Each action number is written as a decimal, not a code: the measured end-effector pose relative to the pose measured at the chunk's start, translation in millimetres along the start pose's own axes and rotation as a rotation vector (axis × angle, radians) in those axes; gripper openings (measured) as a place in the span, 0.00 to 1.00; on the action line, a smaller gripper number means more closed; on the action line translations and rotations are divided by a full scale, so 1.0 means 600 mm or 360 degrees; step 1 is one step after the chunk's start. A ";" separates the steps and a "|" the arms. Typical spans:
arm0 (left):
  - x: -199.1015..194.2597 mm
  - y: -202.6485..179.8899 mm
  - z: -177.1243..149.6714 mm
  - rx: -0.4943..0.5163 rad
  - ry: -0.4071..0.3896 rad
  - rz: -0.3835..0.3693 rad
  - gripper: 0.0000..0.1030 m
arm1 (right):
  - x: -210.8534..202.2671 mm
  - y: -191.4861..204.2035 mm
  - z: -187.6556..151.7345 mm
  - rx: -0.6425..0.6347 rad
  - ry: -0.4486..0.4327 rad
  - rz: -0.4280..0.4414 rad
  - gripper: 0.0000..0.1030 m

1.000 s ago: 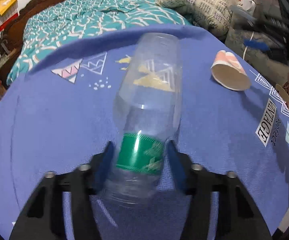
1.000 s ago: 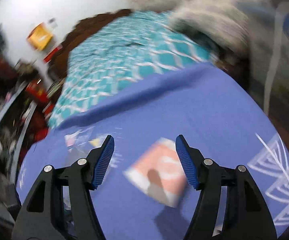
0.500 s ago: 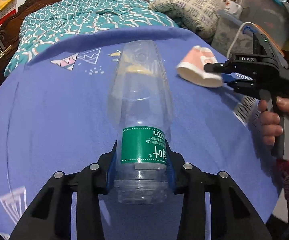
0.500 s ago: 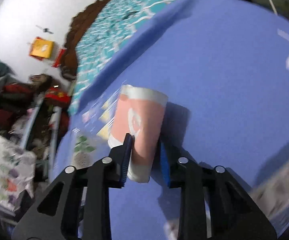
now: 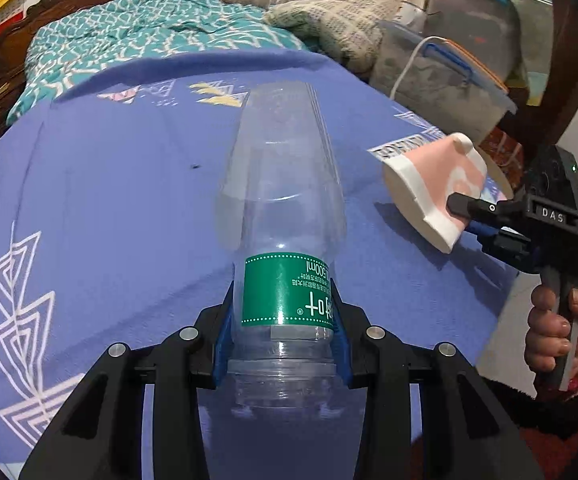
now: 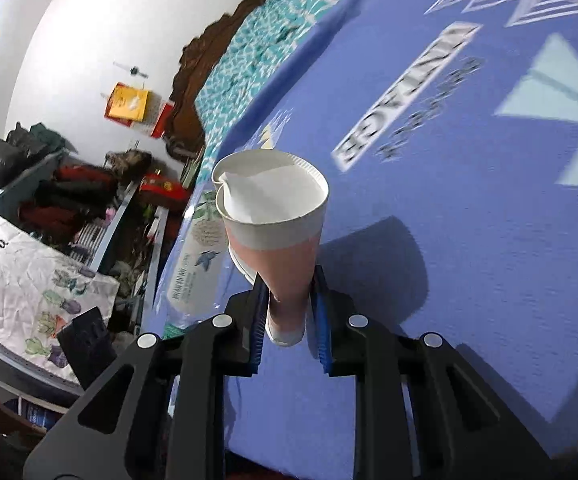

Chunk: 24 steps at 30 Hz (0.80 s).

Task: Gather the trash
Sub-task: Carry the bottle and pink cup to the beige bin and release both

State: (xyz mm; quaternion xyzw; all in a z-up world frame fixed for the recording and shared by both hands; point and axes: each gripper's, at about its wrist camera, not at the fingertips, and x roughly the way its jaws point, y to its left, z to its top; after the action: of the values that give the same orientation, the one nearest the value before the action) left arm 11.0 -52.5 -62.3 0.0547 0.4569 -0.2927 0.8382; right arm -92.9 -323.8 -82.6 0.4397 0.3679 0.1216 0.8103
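Now | right gripper (image 6: 287, 312) closing, newly pinching paper cup (image 6: 277, 216) | left gripper (image 5: 283, 328) still clamps bottle (image 5: 285, 216)

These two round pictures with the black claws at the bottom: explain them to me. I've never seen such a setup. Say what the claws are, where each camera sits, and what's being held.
No robot here: a person carries a hand-held gripper in each hand, each with a fisheye camera looking along its jaws.

The left wrist view shows the left gripper clamped on a clear plastic bottle with a green label, above a blue bedsheet. At its right edge a hand holds the other tool.

The right wrist view shows the right gripper, jaws closing, squeezing a pink and white paper cup, whose base is crushed flat. Both pieces are off the sheet.
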 end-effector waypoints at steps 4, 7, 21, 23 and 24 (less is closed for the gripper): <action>-0.004 -0.039 0.019 0.0084 -0.0035 -0.0056 0.36 | -0.034 -0.023 0.024 0.0023 -0.0095 -0.0029 0.23; 0.004 -0.083 0.042 0.0189 -0.0050 -0.0093 0.36 | -0.064 -0.045 0.024 0.0028 -0.0164 -0.0055 0.23; 0.197 -0.410 0.221 0.0749 0.0079 -0.0406 0.36 | -0.311 -0.251 0.137 0.0264 -0.0746 -0.0389 0.23; 0.230 -0.464 0.245 0.0820 0.0100 -0.0442 0.36 | -0.341 -0.282 0.164 0.0292 -0.0808 -0.0468 0.23; 0.251 -0.494 0.257 0.0863 0.0114 -0.0461 0.36 | -0.354 -0.297 0.180 0.0308 -0.0836 -0.0519 0.23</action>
State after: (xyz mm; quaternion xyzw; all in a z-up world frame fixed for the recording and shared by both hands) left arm 25.7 -418.2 -41.4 0.2208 0.3944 -0.5183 0.7260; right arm -188.4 -605.8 -84.7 0.4664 0.2218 -0.1630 0.8407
